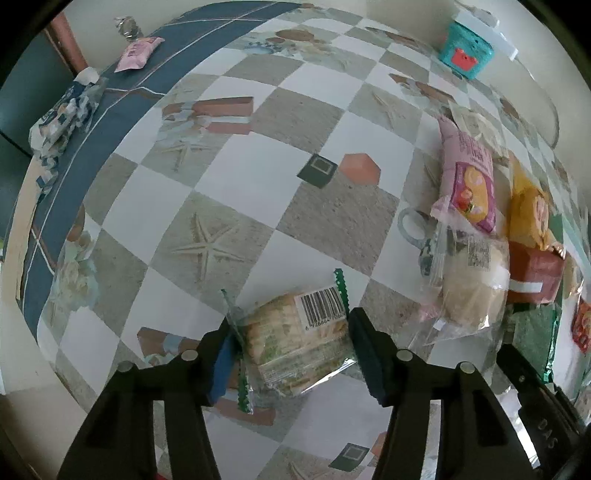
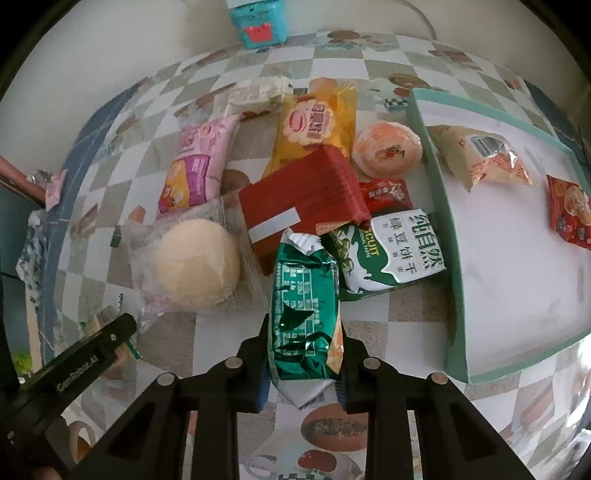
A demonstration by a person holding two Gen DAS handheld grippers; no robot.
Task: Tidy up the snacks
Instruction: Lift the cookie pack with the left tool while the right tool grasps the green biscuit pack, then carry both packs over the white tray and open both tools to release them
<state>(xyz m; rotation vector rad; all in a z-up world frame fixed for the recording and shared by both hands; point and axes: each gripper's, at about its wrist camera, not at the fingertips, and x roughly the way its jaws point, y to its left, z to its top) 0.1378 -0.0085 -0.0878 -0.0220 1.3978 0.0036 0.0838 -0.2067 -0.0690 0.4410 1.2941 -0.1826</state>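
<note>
My left gripper (image 1: 291,350) points down at the checkered tablecloth and is shut on a clear-wrapped biscuit pack (image 1: 295,350) with a barcode, its pads against both sides. My right gripper (image 2: 304,354) is shut on a green foil snack pack (image 2: 303,310), also seen at the right edge of the left wrist view (image 1: 535,332). Beyond it lies a pile: a round bun in clear wrap (image 2: 195,269), a red box (image 2: 303,192), a pink pack (image 2: 195,166), a yellow pack (image 2: 314,125) and a green-white biscuit pack (image 2: 395,251). A teal-rimmed white tray (image 2: 436,206) on the right holds two packets.
A teal box (image 2: 258,22) stands at the wall behind the pile. A lone pink pack (image 1: 136,55) and a crumpled wrapper (image 1: 62,118) lie on the blue border at the table's far left. The left gripper's finger (image 2: 92,354) shows beside the bun.
</note>
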